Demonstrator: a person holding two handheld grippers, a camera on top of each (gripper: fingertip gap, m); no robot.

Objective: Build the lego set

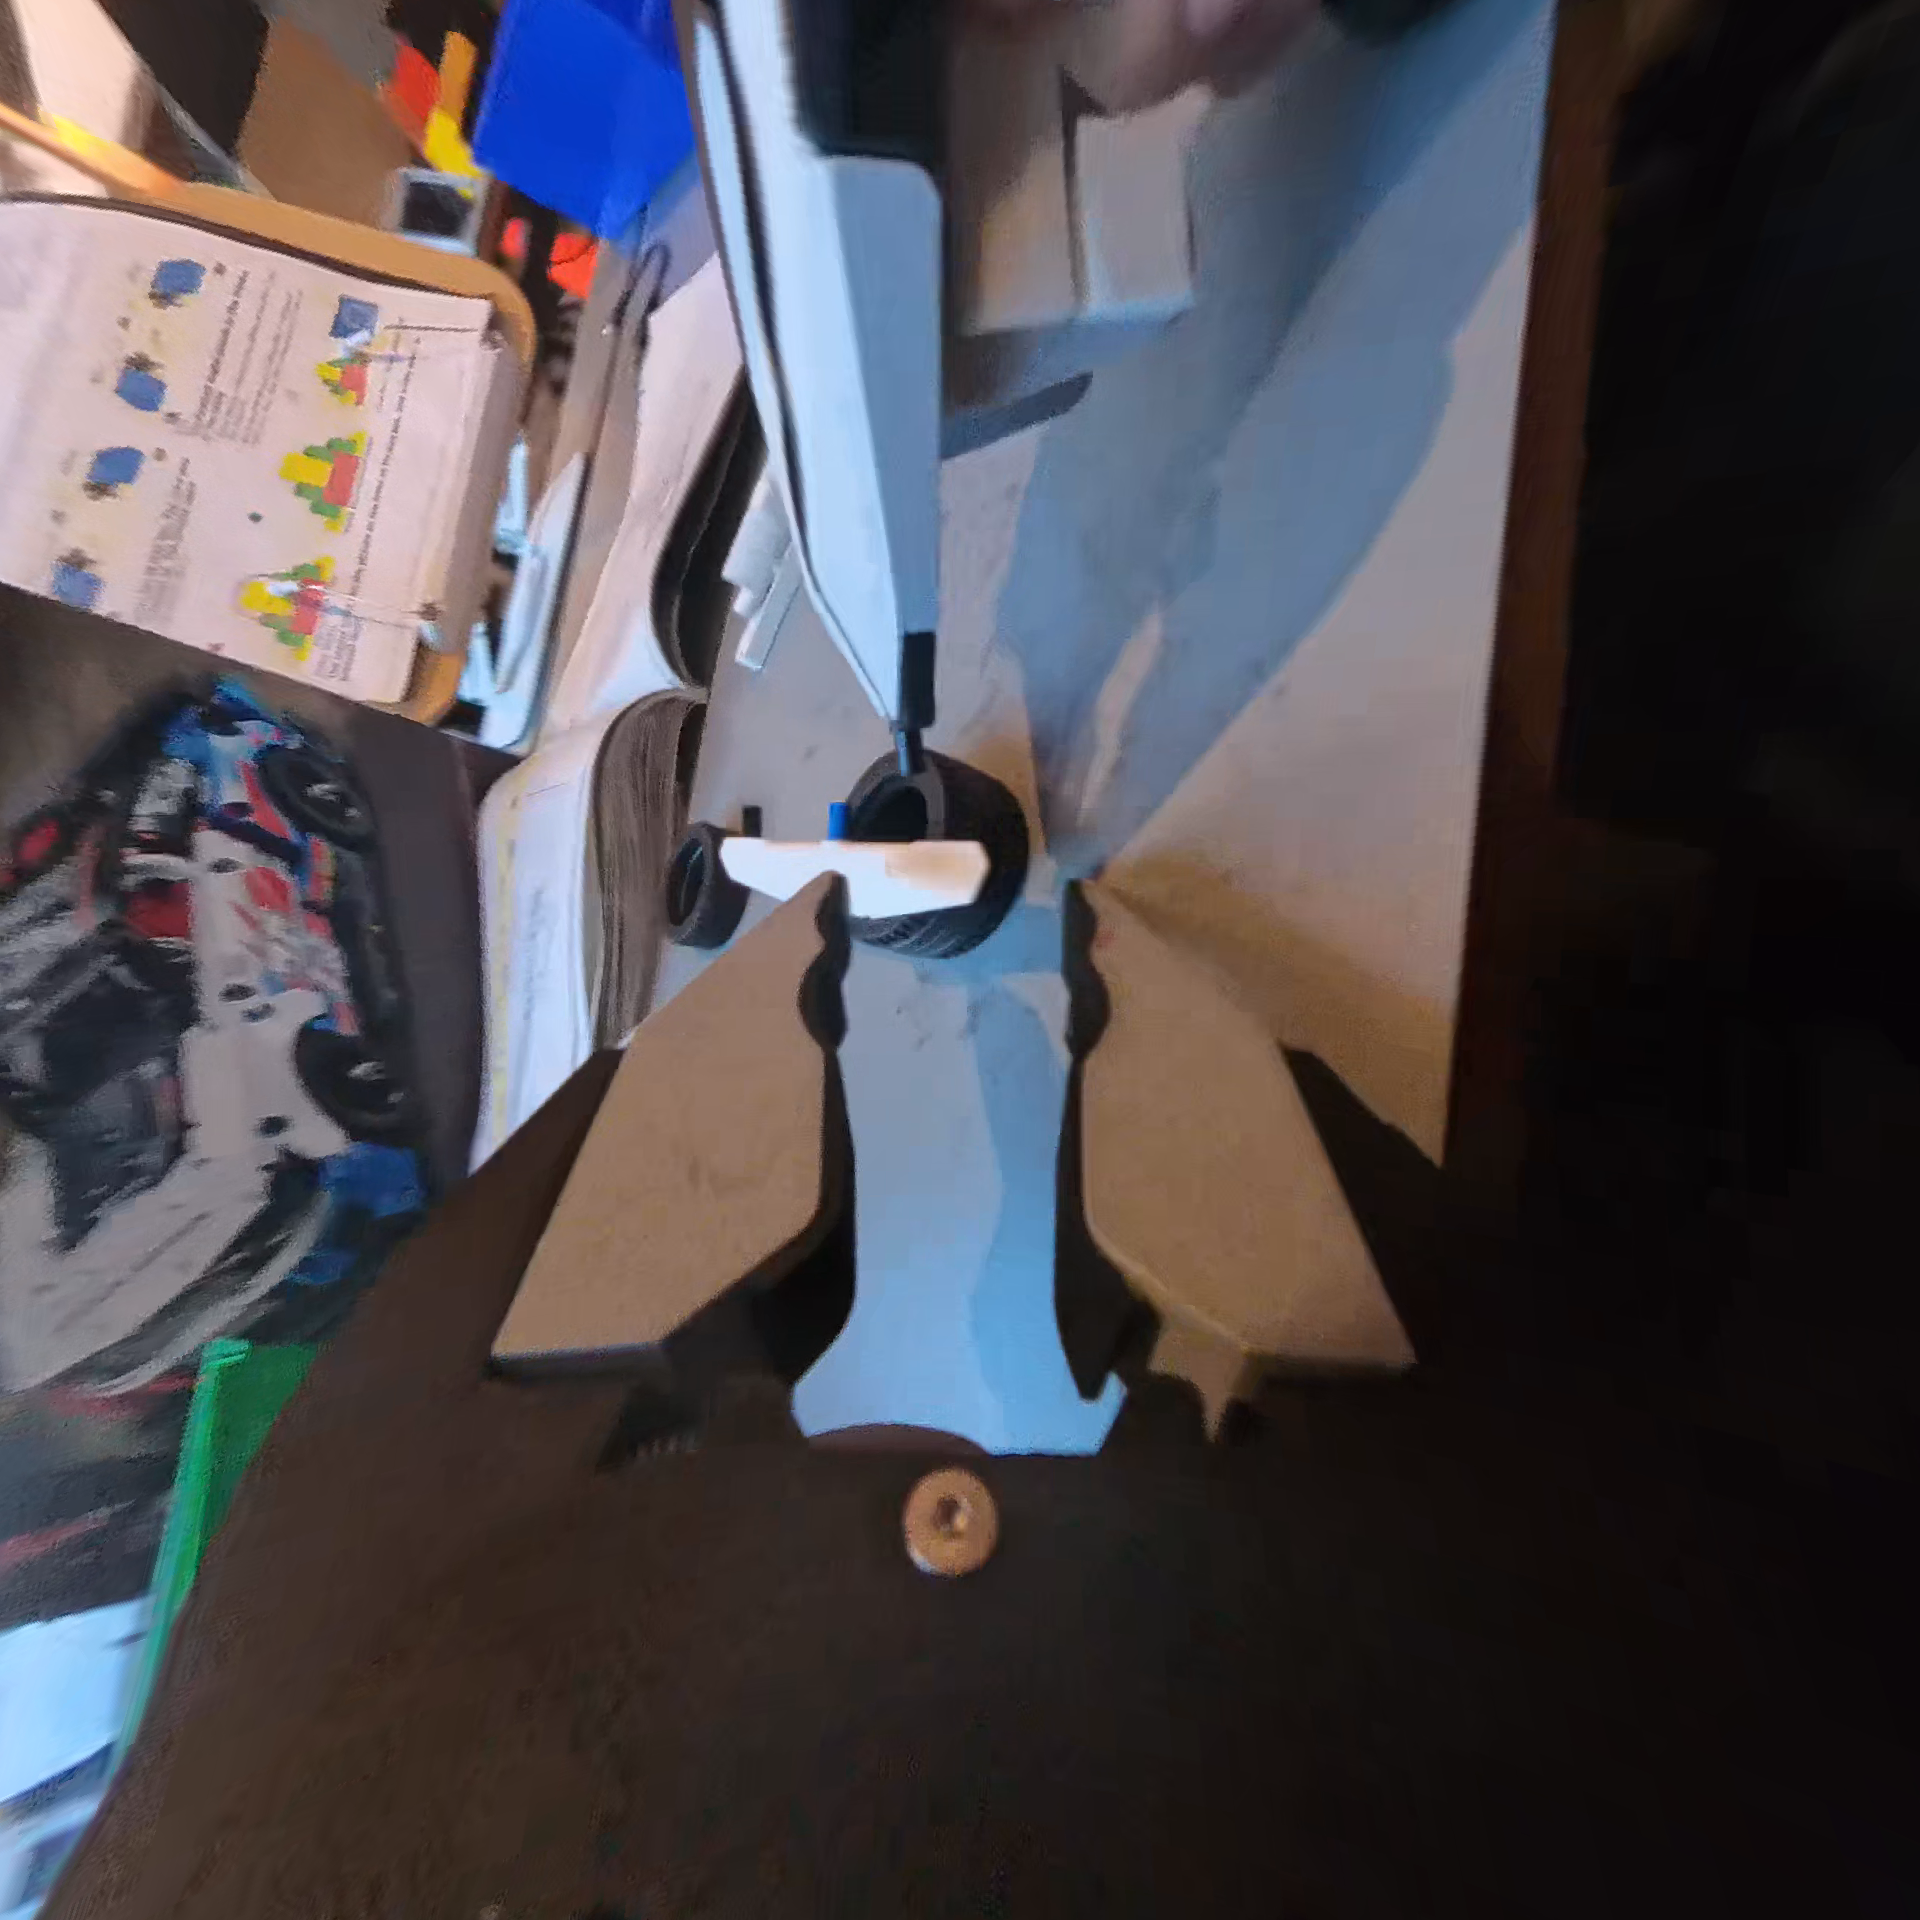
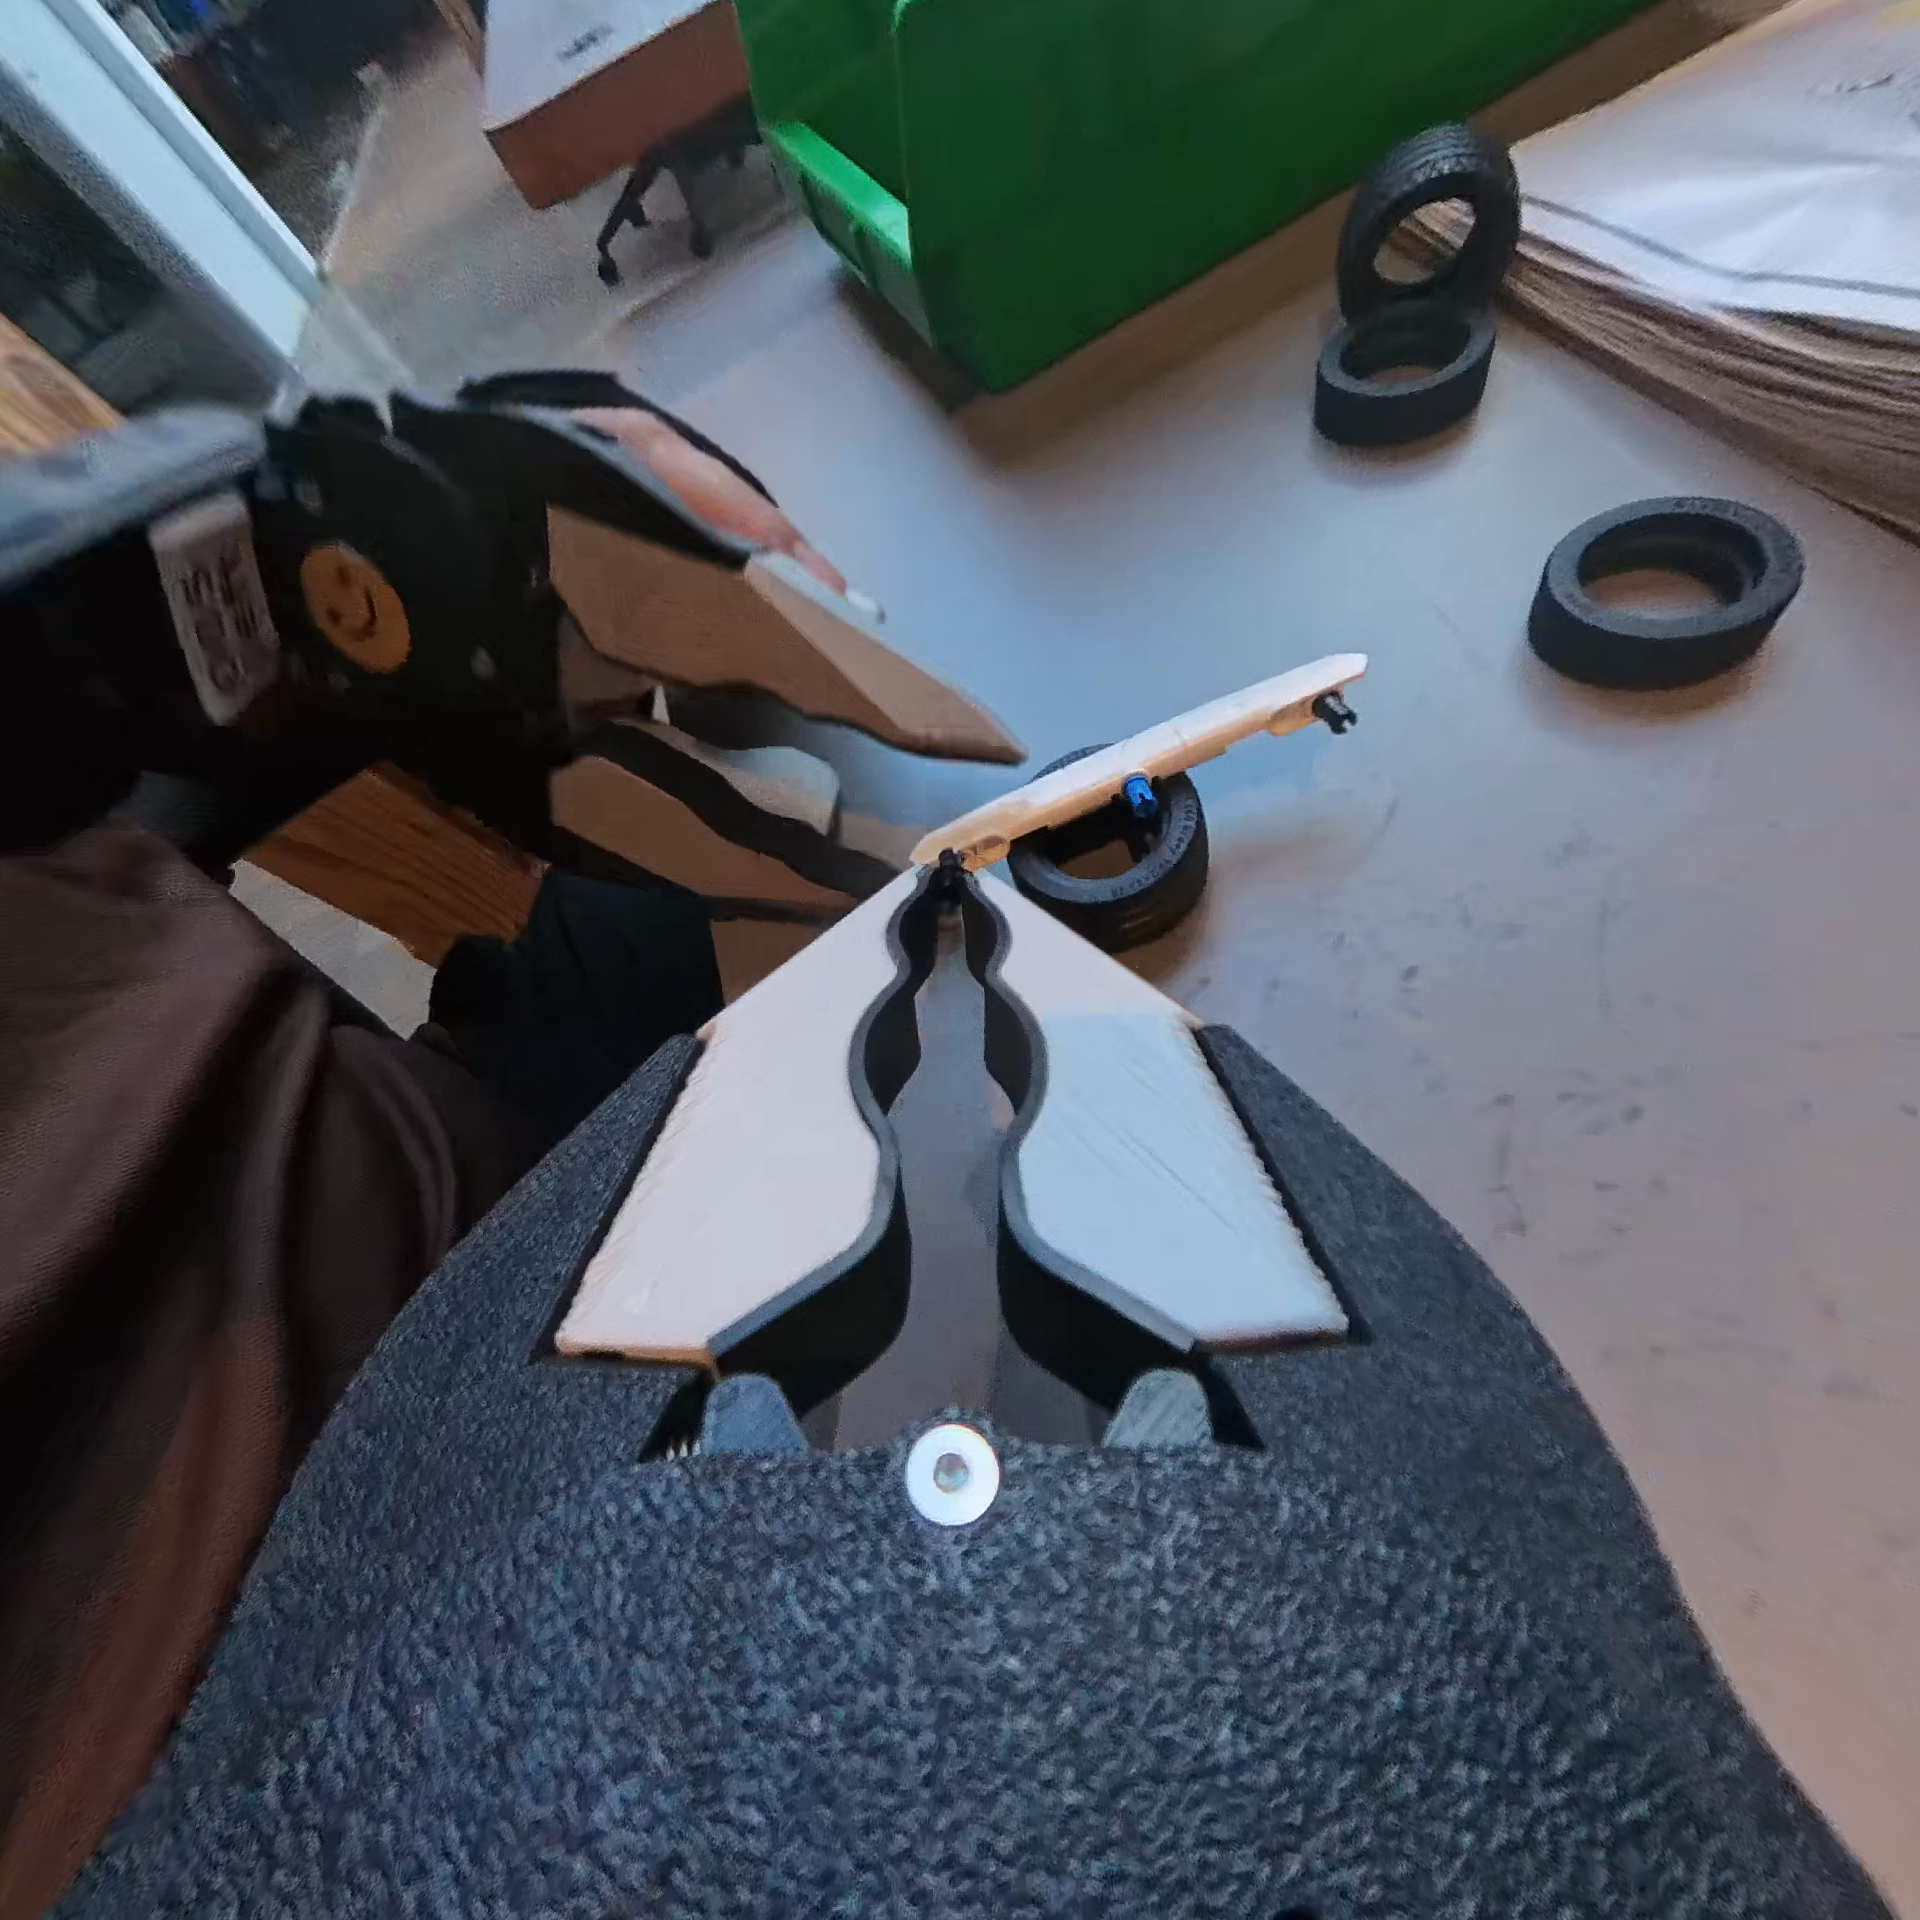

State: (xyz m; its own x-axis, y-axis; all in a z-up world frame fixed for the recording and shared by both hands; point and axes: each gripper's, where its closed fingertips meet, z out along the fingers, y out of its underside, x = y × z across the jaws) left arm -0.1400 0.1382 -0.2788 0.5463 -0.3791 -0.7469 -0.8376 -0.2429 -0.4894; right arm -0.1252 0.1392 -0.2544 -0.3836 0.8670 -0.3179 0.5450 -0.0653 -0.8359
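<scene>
While the left gripper (image 1: 951, 894) hangs over the pale bench (image 1: 1299, 935) in the left wrist view, its fingers stand wide apart with nothing between them. Just beyond their tips floats a long flat white lego panel (image 1: 852, 868), with a short blue pin (image 1: 836, 818) sticking from it, in front of a black rubber tyre (image 1: 971, 831) on the bench. The right gripper (image 1: 912, 717) reaches down from above to the panel's far side. Left of the fingers lie an open instruction booklet (image 1: 239, 436) and a printed box with a car picture (image 1: 197, 987).

Seen from the right wrist view, the right gripper (image 2: 948, 871) has its fingers pinched narrow on a small black pin at the near end of the white panel (image 2: 1143, 758), holding it tilted above one tyre (image 2: 1127, 868). Three more black tyres (image 2: 1668, 592) sit well beyond to the right, near a green box (image 2: 1091, 177). The left gripper (image 2: 935, 790) is to the left, fingers parted, empty.
</scene>
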